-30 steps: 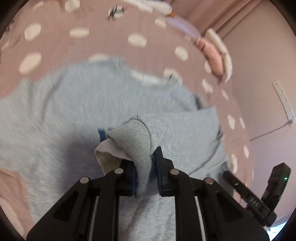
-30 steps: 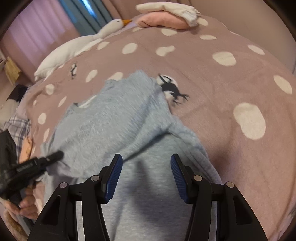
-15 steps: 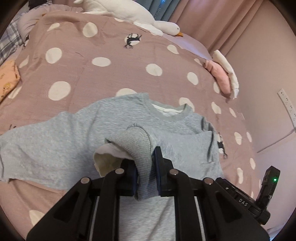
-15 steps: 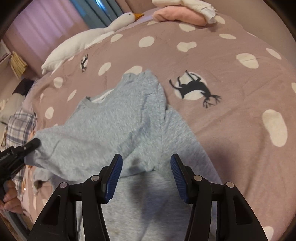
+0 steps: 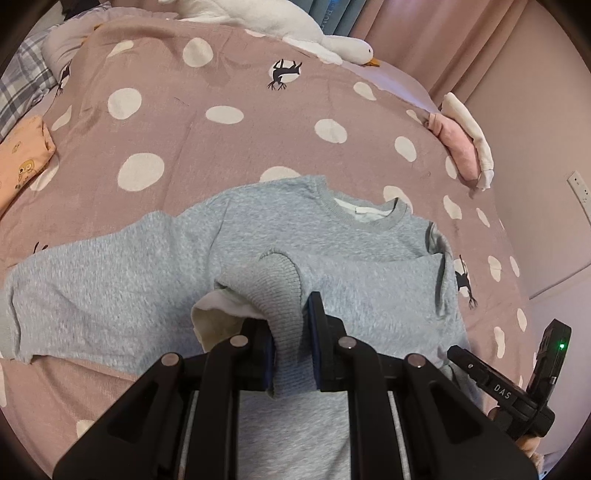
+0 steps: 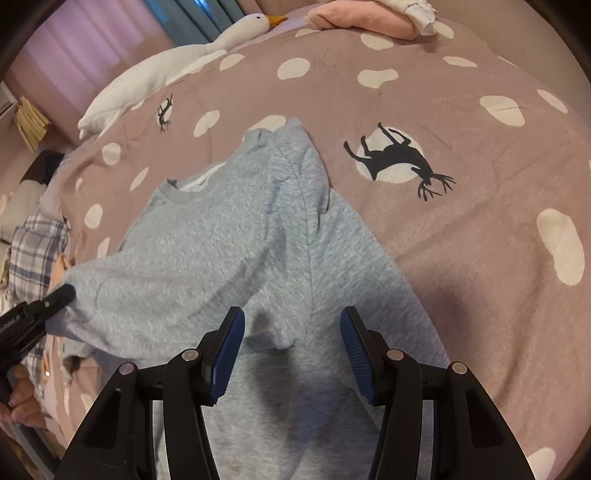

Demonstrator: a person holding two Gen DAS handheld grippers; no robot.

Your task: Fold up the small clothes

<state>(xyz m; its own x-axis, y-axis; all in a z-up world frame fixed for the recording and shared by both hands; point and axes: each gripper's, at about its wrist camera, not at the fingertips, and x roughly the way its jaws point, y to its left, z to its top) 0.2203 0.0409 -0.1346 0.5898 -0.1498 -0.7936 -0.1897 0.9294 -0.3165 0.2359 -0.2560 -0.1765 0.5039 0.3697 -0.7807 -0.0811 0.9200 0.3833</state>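
Observation:
A small grey sweatshirt lies face up on the pink dotted bedspread, collar toward the far side. My left gripper is shut on the ribbed cuff of one sleeve and holds it lifted across the chest. In the right wrist view the same sweatshirt fills the centre. The held sleeve stretches left to the left gripper's black finger. My right gripper hovers open over the lower body of the sweatshirt, with nothing between its blue pads.
A white plush goose lies along the far edge of the bed. Folded pink and white clothes sit at the right edge, near a wall with a socket. An orange garment and plaid cloth lie at the left.
Both grippers have drawn back from the sweatshirt, so more of the bed shows. The left gripper kept its hold on the cuff and carried the sleeve further across the chest.

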